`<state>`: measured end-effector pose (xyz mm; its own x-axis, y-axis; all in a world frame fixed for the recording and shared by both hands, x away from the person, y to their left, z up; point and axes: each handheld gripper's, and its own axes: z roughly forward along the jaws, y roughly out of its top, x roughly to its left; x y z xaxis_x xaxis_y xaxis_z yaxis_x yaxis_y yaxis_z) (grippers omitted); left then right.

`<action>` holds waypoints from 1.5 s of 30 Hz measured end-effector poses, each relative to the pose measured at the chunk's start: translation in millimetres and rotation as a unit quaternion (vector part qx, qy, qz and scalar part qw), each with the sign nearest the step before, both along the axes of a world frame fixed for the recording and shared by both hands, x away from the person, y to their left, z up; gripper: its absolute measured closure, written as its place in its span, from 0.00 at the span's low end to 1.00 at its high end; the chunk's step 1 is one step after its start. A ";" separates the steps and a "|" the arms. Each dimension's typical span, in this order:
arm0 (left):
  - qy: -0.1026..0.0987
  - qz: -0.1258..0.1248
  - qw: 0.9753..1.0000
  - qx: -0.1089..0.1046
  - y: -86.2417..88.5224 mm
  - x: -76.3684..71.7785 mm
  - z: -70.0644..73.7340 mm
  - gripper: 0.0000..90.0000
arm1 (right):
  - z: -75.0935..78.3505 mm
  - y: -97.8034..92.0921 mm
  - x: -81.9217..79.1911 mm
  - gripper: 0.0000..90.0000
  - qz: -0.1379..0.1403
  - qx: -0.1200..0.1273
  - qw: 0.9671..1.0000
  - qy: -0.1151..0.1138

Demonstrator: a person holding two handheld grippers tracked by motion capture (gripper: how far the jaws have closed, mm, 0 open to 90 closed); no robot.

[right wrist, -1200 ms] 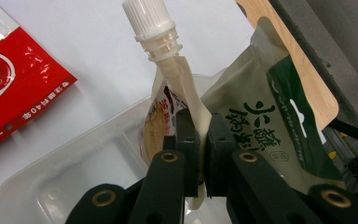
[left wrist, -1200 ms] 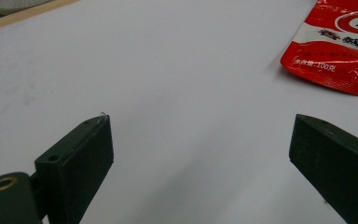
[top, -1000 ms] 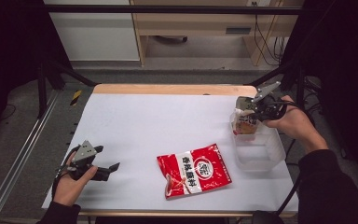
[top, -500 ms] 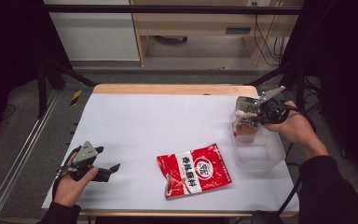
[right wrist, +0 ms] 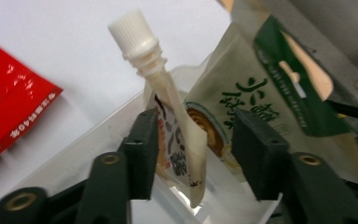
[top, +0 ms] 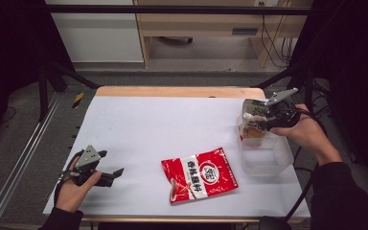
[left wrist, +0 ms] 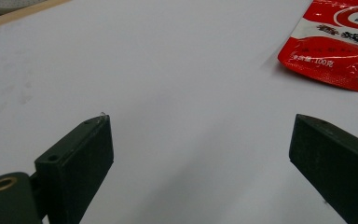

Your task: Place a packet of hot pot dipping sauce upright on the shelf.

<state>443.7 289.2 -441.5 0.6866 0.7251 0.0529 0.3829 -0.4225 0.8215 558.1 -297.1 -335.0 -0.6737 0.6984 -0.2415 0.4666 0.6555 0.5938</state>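
While your left hand-held gripper [top: 116,174] is gaping wide, your right hand-held gripper [right wrist: 193,140] is straddling one spouted pouch [right wrist: 177,140], jaws apart, over one clear tub [top: 263,158]; one red packet [top: 199,175] is lying on the worktop [top: 163,124].

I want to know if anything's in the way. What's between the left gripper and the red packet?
Nothing: in the left gripper view, bare white table runs from the open left gripper to the red packet. The high view agrees.
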 end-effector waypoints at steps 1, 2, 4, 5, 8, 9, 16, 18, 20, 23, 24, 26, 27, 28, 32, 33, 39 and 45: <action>0.000 0.000 1.000 0.000 -0.4 -0.2 0.0 0.07 | 2.3 0.1 -2.6 0.49 -0.004 0.004 1.000 -0.007; 0.000 -0.001 1.000 0.001 -1.0 -0.4 0.0 0.07 | 4.7 0.3 -5.2 0.46 -0.008 0.003 1.000 -0.015; 0.000 -0.003 1.000 0.002 -3.0 -0.9 -0.2 0.07 | 10.1 2.1 -11.9 0.40 -0.017 0.008 0.999 -0.028; 0.000 -0.005 1.000 0.003 -4.5 -1.2 -0.6 0.07 | 12.8 3.8 -15.9 0.36 -0.023 0.008 0.999 -0.033; 0.001 -0.011 1.000 0.008 -9.1 -2.7 -1.2 0.07 | 21.9 9.2 -30.9 0.30 -0.032 0.015 0.998 -0.054; -0.001 -0.013 1.000 0.007 -10.8 -3.6 -1.0 0.07 | 24.9 11.5 -37.2 0.28 -0.030 0.023 0.997 -0.064; 0.003 -0.026 1.000 0.008 -19.4 -4.5 -0.8 0.07 | 37.1 27.4 -78.6 0.18 -0.002 0.049 0.993 -0.105; 0.002 -0.032 0.999 0.004 -22.4 -5.0 -0.3 0.07 | 36.0 31.9 -89.0 0.17 0.006 0.062 0.992 -0.109; 0.001 -0.038 0.999 0.001 -26.0 -4.9 -0.4 0.07 | 33.1 36.9 -98.3 0.16 0.012 0.065 0.991 -0.116; 0.003 -0.047 0.999 -0.003 -32.5 -3.7 -0.3 0.07 | 25.3 44.1 -111.5 0.16 0.018 0.069 0.990 -0.118; 0.005 -0.050 0.999 -0.002 -35.0 -3.6 -0.4 0.07 | 21.4 46.6 -115.6 0.16 0.023 0.079 0.990 -0.115; 0.005 -0.053 0.999 0.007 -39.8 -4.7 -0.4 0.07 | 13.2 52.6 -122.3 0.16 0.026 0.088 0.991 -0.097; 0.004 -0.054 0.998 0.010 -42.2 -6.3 0.0 0.07 | 9.4 56.0 -125.5 0.16 0.027 0.079 0.992 -0.089; 0.004 -0.055 0.998 0.011 -43.3 -7.5 0.5 0.07 | 4.4 59.8 -129.3 0.17 0.028 0.073 0.993 -0.092; 0.001 -0.053 0.999 0.005 -45.0 -9.5 1.7 0.07 | -9.7 72.3 -137.4 0.16 0.023 0.085 0.994 -0.072; 0.001 -0.053 0.999 0.004 -45.4 -9.7 1.8 0.07 | -13.5 75.3 -138.9 0.16 0.019 0.092 0.994 -0.065; -0.004 -0.054 0.999 0.003 -51.2 -10.0 3.0 0.07 | -41.2 96.0 -145.7 0.17 0.016 0.096 0.994 -0.055; -0.009 -0.065 0.998 0.000 -65.0 -0.3 1.8 0.07 | -63.4 102.2 -150.9 0.16 0.007 0.123 0.991 -0.049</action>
<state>443.4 224.2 -439.7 0.7739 0.6299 0.0660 0.3105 -0.4682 0.8273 407.2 -194.9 -398.4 -0.6659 0.7345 -0.1305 0.3898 0.4918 0.7786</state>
